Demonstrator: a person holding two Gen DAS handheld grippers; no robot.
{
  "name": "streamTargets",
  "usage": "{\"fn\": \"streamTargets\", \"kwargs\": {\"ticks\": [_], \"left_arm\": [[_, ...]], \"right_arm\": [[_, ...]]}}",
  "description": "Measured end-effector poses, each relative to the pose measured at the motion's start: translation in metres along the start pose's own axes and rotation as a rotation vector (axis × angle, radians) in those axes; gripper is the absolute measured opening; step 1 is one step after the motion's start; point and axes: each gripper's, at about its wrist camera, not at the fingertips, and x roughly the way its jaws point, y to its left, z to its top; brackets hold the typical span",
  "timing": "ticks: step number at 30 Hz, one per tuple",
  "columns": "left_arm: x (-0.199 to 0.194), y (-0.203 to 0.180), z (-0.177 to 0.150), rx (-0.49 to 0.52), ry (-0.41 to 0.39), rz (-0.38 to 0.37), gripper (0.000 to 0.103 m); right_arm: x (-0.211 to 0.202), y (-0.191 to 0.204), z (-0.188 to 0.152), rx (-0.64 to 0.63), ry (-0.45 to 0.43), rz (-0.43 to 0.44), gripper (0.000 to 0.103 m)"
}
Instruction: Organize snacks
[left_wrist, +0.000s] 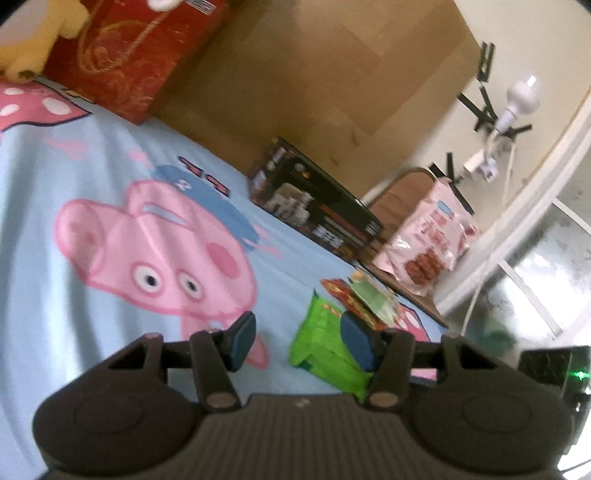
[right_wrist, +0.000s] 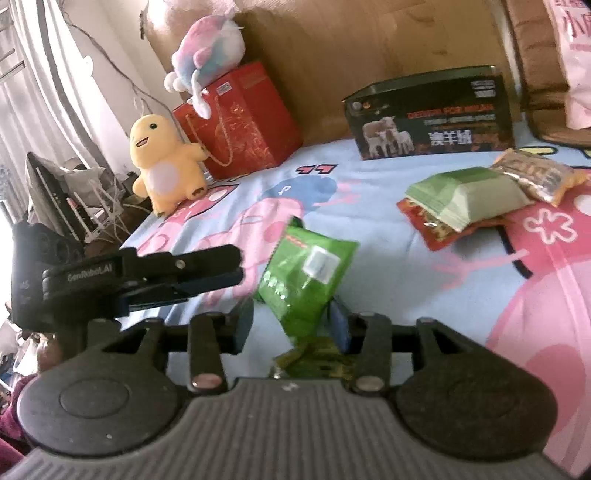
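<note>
With the bright green snack packet (right_wrist: 308, 275) lying on the bed between the part-open, unpressing pads of the right hand-held gripper (right_wrist: 291, 325), and the left hand-held gripper (left_wrist: 299, 341) empty and part-open, releasing it flat beside the snack pile (right_wrist: 469, 201) seemed wisest.

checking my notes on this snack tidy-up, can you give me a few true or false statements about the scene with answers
1. A bright green snack packet lies between the right tongs. True.
2. The yellow plush toy sits on top of the red gift bag. False: it stands on the bedsheet beside the bag.
3. A pale green packet rests on a red packet. True.
4. The left tongs hold a snack. False: nothing is between them.
5. The dark box shows a pig. False: it shows sheep.
</note>
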Motion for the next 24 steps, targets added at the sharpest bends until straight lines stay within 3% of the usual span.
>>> {"fn": "streamTargets", "kwargs": {"ticks": [6,9,17,24], "left_arm": [[0.001,0.001,0.001,-0.002,-0.014,0.0,0.058],[0.002,0.001,0.001,-0.007,-0.015,-0.002,0.058],[0.006,0.001,0.003,-0.022,0.019,-0.025,0.058],[0.022,-0.017,0.011,0.03,0.064,-0.044,0.058]], "right_arm": [[-0.01,-0.004,-0.003,0.009,-0.046,-0.023,0.054],[-0.015,-0.002,-0.004,-0.012,-0.079,-0.039,0.065],[-0.012,-0.002,-0.002,-0.022,-0.079,-0.052,0.065],[-0.003,0.003,0.002,-0.107,-0.044,-0.067,0.065]]}}
